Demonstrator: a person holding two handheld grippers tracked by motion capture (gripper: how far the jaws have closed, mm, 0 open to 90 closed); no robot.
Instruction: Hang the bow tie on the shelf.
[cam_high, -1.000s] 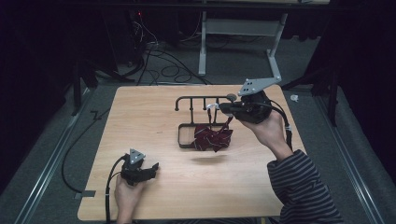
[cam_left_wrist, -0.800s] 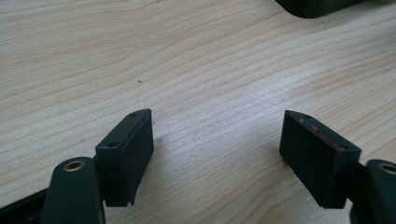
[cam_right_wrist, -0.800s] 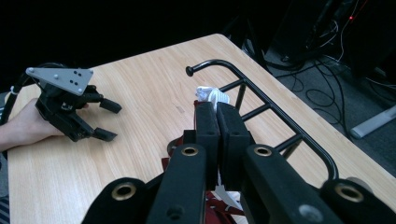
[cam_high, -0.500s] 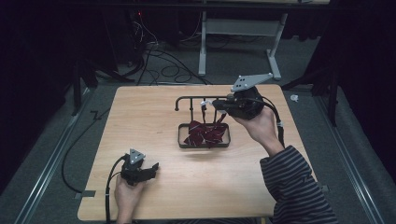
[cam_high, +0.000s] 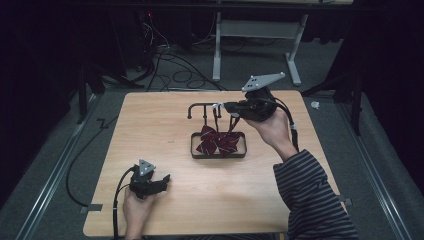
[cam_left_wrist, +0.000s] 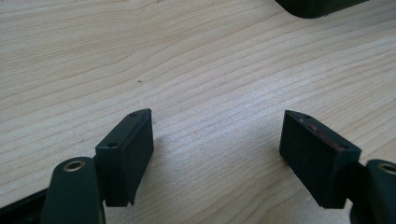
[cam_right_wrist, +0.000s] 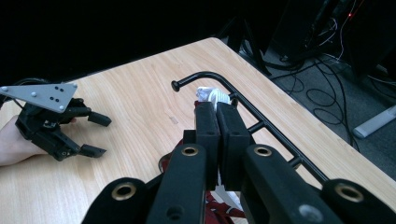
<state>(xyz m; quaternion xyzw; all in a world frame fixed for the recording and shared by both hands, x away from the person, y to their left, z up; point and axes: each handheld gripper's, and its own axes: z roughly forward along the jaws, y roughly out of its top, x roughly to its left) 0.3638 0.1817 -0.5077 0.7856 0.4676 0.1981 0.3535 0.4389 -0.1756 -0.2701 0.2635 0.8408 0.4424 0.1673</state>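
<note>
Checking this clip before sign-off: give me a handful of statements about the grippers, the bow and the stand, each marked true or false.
1. The right gripper is shut on the white loop of the dark red plaid bow. True.
2. The left gripper grips the bow. False: its jaws stand open over the bare light wooden table, with nothing between them.
3. The bow hangs down into the black rectangular tray base of the black metal rack. True.
4. The person's right sleeve is plain white. False: it is dark with light stripes.
</note>
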